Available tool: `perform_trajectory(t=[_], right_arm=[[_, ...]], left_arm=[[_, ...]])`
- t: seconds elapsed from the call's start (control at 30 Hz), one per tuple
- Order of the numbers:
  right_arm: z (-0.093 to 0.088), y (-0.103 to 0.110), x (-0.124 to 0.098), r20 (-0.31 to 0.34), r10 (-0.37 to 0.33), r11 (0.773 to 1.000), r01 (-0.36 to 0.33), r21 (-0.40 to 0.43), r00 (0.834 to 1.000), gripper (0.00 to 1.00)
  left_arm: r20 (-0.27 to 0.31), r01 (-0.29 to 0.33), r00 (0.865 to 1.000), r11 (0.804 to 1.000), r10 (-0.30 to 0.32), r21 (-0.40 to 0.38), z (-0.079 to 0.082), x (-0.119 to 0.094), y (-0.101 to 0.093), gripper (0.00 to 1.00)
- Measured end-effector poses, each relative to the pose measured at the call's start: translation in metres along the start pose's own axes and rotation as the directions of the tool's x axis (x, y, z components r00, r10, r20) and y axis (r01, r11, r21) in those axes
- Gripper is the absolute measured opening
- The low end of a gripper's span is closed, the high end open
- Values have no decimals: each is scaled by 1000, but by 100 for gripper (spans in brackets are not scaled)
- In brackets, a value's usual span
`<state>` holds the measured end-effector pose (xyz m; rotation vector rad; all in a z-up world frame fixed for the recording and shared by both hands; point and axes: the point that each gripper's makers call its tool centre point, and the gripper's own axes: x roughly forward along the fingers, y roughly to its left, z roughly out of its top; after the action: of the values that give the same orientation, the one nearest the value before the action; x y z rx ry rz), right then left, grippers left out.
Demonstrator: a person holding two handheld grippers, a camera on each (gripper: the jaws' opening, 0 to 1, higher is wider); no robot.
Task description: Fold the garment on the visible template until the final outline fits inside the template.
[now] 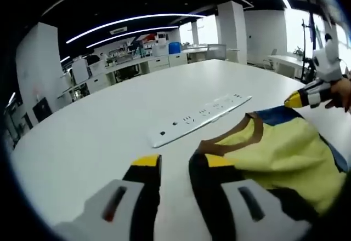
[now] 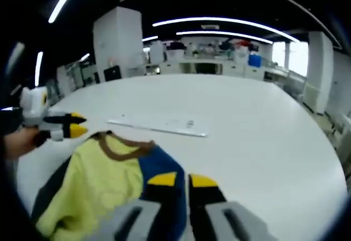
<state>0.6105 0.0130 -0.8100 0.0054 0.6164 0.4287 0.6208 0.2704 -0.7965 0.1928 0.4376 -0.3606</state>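
Garment [image 1: 274,153]: yellow, brown collar, blue panel; lies rumpled on table [image 1: 109,126], unfolded. Template not discernible. Left gripper [image 1: 175,170]: parted, beside collar. Right gripper [image 2: 183,182]: nearly closed at blue edge; grip uncertain. Folding remains.

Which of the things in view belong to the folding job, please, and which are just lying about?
For the job:
- yellow and blue garment
- left gripper
- right gripper

Lying about:
- white power strip on the table
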Motion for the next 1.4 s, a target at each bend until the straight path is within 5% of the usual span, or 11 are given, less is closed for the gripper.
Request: perform_trajectory(t=[0.13,0.37,0.6,0.8,1.07,1.4], right_arm=[[-5,23,-15,-30,97,995,-96,26,995,48],[-11,53,-42,-43,222,975,-221,20,974,75],[-33,92,-80,-97,359,932,-362,-20,928,91],[-54,110,-107,-143,407,907,-418,-53,902,90],[-88,124,-135,-214,407,880,-444,-167,888,81],[-124,134,-151,-249,418,878,-459,-138,874,68]], left_arm=[[11,3,1000,1000,-3,-15,1,-15,3,52],[12,64,998,995,-63,-71,-9,-56,-11,66],[6,84,996,994,-84,-69,-16,-83,-21,75],[1,118,993,992,-118,-38,-24,-106,-32,75],[18,127,992,992,-127,13,-30,-137,-49,68],[-6,140,990,990,-140,12,-51,-155,-58,59]])
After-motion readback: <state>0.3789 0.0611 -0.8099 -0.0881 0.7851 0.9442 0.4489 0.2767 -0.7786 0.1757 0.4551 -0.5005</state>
